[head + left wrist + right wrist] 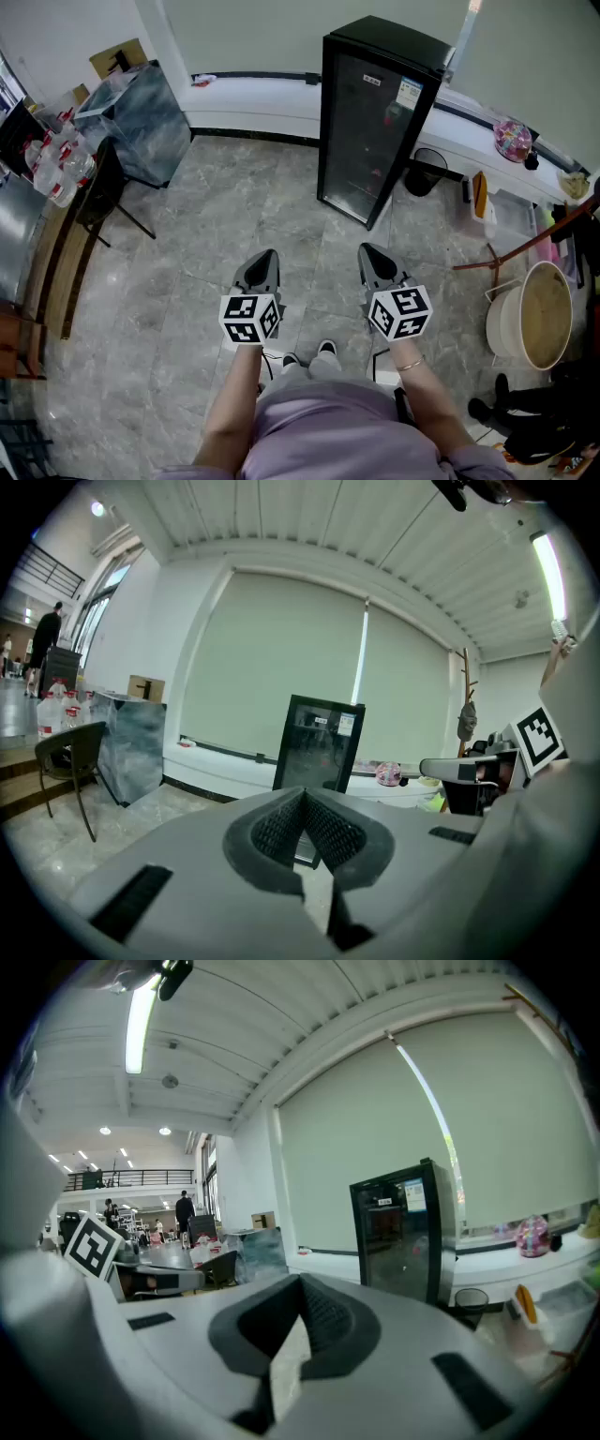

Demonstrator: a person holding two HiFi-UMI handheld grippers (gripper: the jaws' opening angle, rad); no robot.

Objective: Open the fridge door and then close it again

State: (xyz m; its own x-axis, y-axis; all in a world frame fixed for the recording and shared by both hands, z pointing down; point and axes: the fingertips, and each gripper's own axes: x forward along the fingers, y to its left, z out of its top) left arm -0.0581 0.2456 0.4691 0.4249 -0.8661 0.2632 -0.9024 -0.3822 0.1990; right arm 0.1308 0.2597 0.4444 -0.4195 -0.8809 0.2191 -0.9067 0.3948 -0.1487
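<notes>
A tall black fridge with a dark glass door stands closed against the far white ledge; it also shows ahead in the left gripper view, fridge, and in the right gripper view, fridge. My left gripper and right gripper are held side by side over the floor, well short of the fridge, both pointing toward it. Both are shut with nothing between the jaws. In their own views the left gripper and right gripper have tips pressed together.
A black chair and a grey covered box stand at the left, with water bottles on a table. A black bin sits right of the fridge. A pale tub and clutter fill the right side.
</notes>
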